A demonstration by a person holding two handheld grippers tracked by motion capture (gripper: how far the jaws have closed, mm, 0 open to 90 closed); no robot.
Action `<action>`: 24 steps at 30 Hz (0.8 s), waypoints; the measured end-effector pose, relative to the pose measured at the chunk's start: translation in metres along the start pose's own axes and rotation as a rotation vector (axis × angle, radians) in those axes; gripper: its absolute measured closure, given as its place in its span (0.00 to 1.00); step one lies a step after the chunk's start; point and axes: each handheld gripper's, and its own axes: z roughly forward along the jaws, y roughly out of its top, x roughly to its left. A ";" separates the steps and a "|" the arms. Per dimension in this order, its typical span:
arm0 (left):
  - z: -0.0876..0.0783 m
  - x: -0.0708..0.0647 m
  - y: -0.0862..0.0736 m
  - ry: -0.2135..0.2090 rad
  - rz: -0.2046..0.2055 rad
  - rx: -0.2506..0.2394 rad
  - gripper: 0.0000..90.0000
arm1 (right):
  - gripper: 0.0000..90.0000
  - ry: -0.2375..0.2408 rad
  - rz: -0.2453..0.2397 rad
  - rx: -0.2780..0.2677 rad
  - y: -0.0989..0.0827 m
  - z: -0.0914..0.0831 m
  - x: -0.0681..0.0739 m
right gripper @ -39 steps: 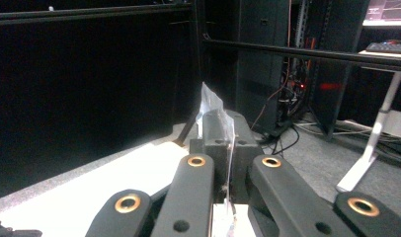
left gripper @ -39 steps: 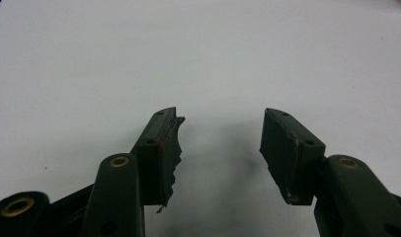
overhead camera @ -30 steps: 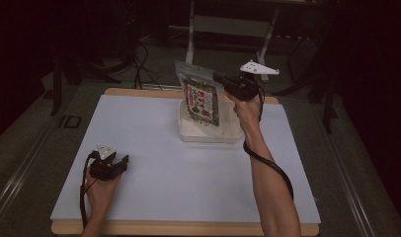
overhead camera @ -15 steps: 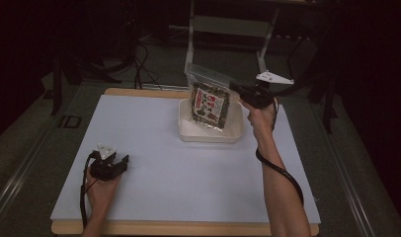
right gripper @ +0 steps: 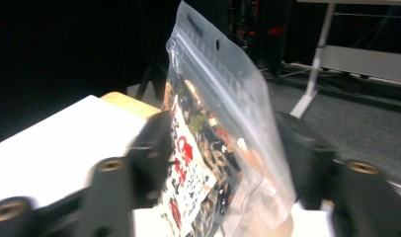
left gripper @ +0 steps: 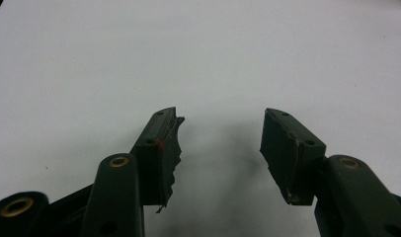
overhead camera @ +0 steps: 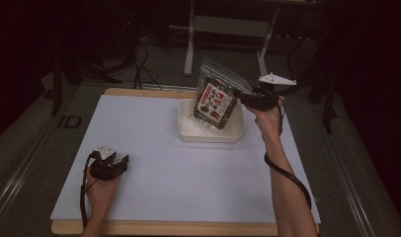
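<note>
Clear plastic, zip-sealed at the top, with dark snack pieces and a red-and-white label: the snack bag (overhead camera: 216, 98) is held above the white tray (overhead camera: 188, 129) at the far middle of the table (overhead camera: 154, 197). It is clamped by the right gripper (overhead camera: 243, 98), whose jaws are closed on the bag's side, one on each face, as seen in the right gripper view, where the bag (right gripper: 213, 143) stands upright between them. The bag's lower edge hangs just over, or perhaps just inside, the tray; whether contact is made cannot be told.

Progress, as judged: the bag is grasped and carried clear of the table, so the pick is done. Whether it is being lifted out of the tray or lowered into it cannot be settled from these pictures. What is left is the placing and the release.

The left gripper (overhead camera: 115, 165) is rested on the table near the near-left corner, well apart from the tray. Its jaws are spread wide with nothing between them; bare white surface (left gripper: 198, 59) is seen beyond them in the left gripper view.

Surroundings: a wooden edge under the white sheet, a grey metal stand (overhead camera: 228, 24) and cables on the floor beyond the table. Nothing is seen lying between the bag and the tray; the tray's own rim is the one thing to be cleared.
</note>
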 end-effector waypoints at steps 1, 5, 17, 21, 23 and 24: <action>0.000 0.000 0.000 0.000 0.001 0.001 0.54 | 0.35 -0.007 0.002 0.002 0.001 -0.001 0.000; 0.000 0.000 0.000 0.000 0.000 0.003 0.54 | 0.24 -0.033 0.002 0.008 0.003 -0.006 -0.002; 0.000 0.000 0.000 0.003 0.001 0.003 0.54 | 0.20 -0.079 0.014 0.020 0.004 -0.040 -0.006; 0.000 -0.001 0.000 0.004 0.000 0.002 0.54 | 0.20 -0.076 0.015 0.049 -0.001 -0.046 -0.002; 0.000 -0.001 0.000 0.004 -0.001 0.001 0.54 | 0.20 -0.075 0.008 0.075 -0.004 -0.048 0.000; 0.000 0.000 0.000 0.004 0.000 0.002 0.54 | 0.20 -0.071 0.003 0.086 -0.006 -0.050 0.002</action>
